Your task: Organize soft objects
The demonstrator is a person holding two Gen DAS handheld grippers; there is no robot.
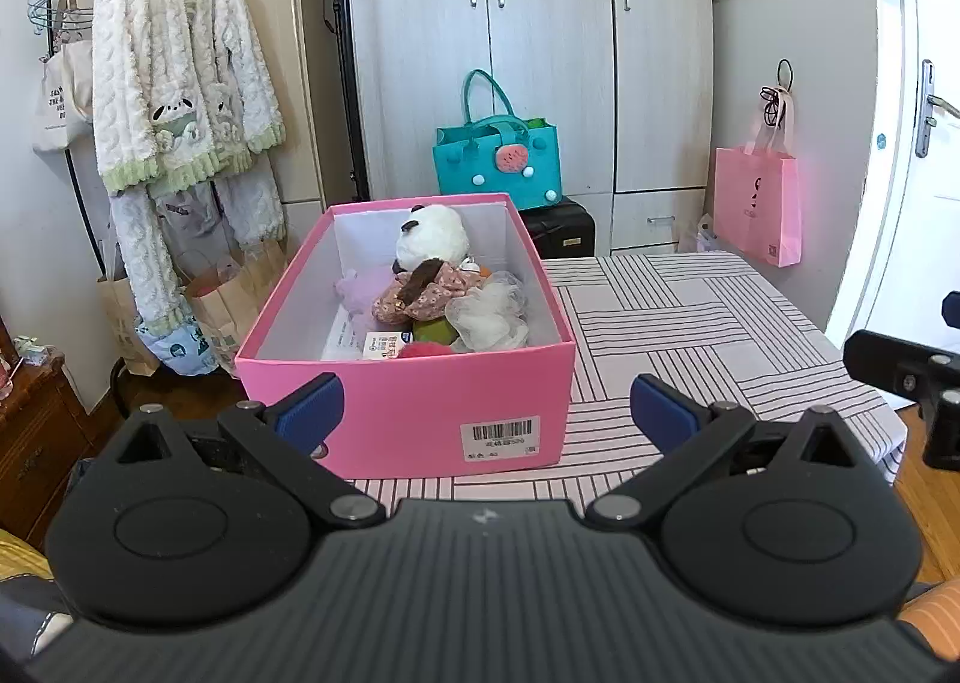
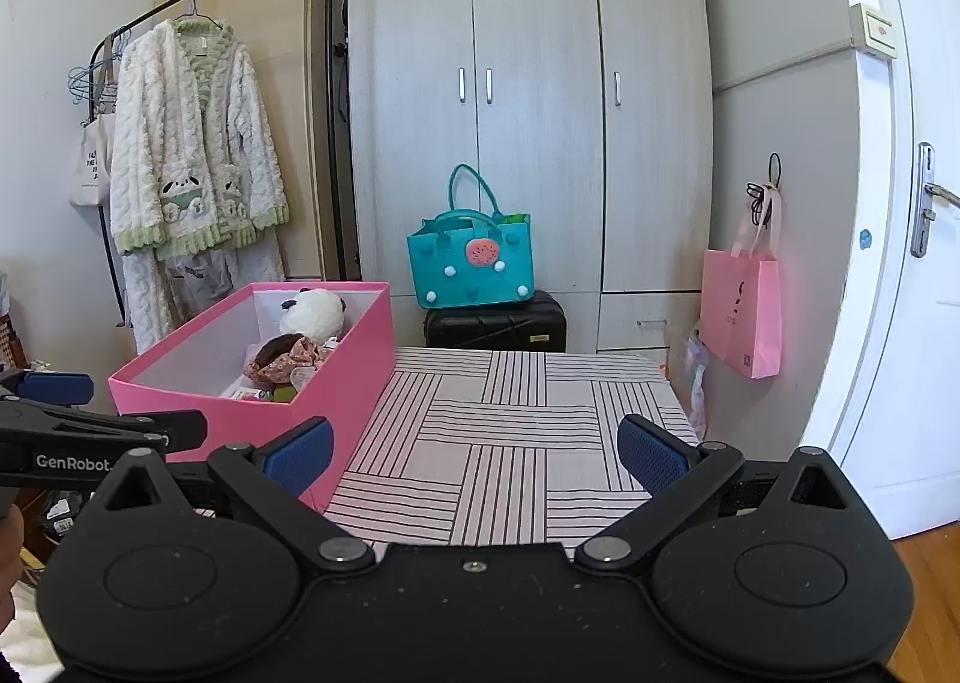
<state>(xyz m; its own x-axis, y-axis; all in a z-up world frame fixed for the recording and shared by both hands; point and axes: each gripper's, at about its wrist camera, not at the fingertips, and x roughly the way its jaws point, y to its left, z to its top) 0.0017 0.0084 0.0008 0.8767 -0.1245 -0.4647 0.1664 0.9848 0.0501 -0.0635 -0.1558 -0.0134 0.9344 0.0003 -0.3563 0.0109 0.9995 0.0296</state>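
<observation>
Two views to call, and I start on the left wrist. My left hand-held gripper (image 1: pixel 487 413) is released, blue pads spread wide with nothing between them, hovering just in front of the open pink cardboard box (image 1: pixel 408 413) on the striped pink-and-white tabletop (image 1: pixel 690 335). Inside the box I can see the soft things piled together: a white-and-black plush panda (image 1: pixel 433 242) at the back, a pink floral fabric scrunchie (image 1: pixel 420 293) against it, a white mesh bath pouf (image 1: pixel 489 314) to the right, and a lilac fluffy piece (image 1: pixel 360 287) on the left. The other gripper's black body shows at the right edge.

Over to the right wrist. My right hand-held gripper (image 2: pixel 475 452) is also released, pads well apart and empty, above the bare striped cloth. The pink box (image 2: pixel 336 371) sits to its left, panda (image 2: pixel 315 311) and scrunchie (image 2: pixel 288 356) visible inside. Behind stand a teal felt handbag (image 2: pixel 471 263) on a black suitcase (image 2: pixel 495 326).
</observation>
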